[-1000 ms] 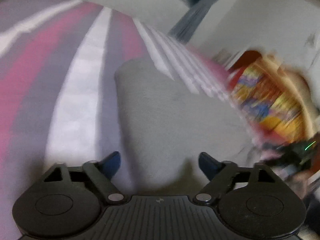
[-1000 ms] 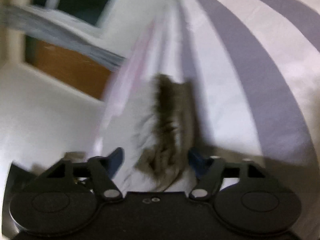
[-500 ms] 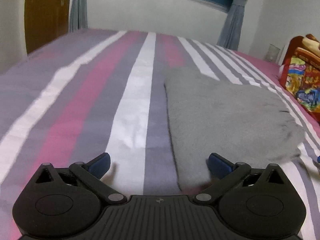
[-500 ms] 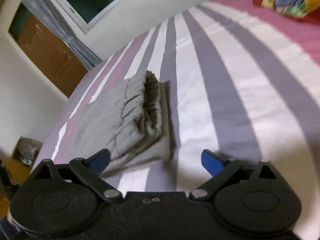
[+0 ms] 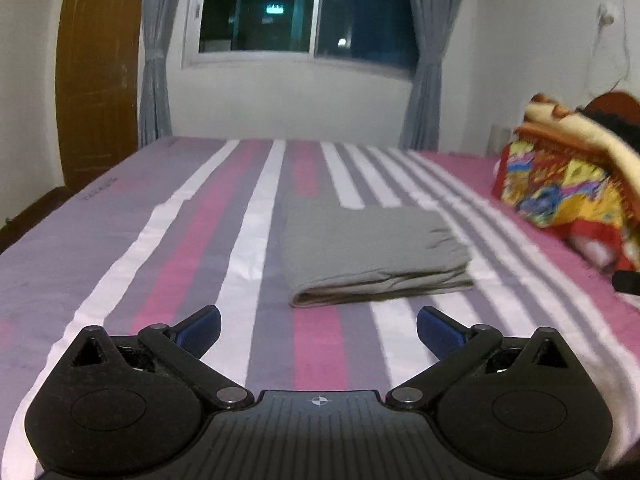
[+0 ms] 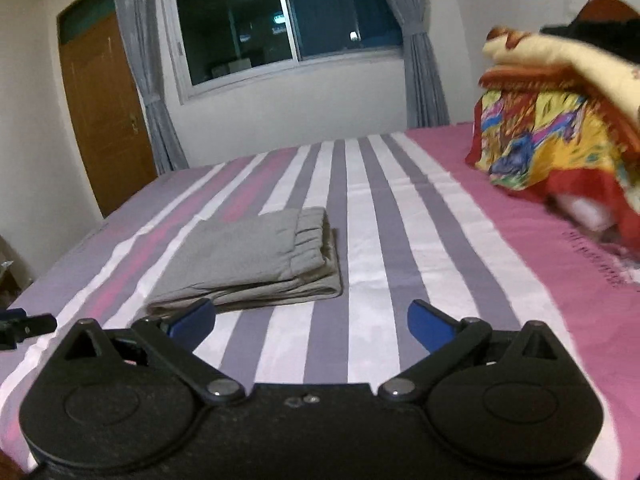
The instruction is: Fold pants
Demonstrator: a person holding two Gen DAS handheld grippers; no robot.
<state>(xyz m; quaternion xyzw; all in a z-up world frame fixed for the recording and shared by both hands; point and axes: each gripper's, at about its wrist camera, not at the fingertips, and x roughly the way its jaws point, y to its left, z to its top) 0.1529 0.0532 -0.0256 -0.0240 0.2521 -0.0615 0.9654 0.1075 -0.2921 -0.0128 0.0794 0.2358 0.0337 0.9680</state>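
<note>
Grey pants point(image 5: 372, 254) lie folded into a flat rectangle on the striped bed point(image 5: 160, 248), with the elastic waistband at the right end. My left gripper point(image 5: 319, 328) hovers open above the bed, short of the pants' near edge, with nothing between its blue pads. In the right wrist view the same folded pants point(image 6: 256, 258) lie ahead and to the left. My right gripper point(image 6: 311, 322) is open and empty too, its left pad just in front of the pants' near corner. The left gripper's tip point(image 6: 24, 324) shows at the far left edge.
A pile of colourful blankets point(image 5: 568, 184) sits at the right on the pink part of the sheet point(image 6: 520, 240). Beyond the bed are a wall with a dark window point(image 5: 304, 8), grey curtains, and a brown door point(image 5: 98, 72) at the left.
Both grippers have pulled back and risen away from the pants, which now lie folded farther ahead. Both jaws have spread wider and the cloth is no longer between the right pads.
</note>
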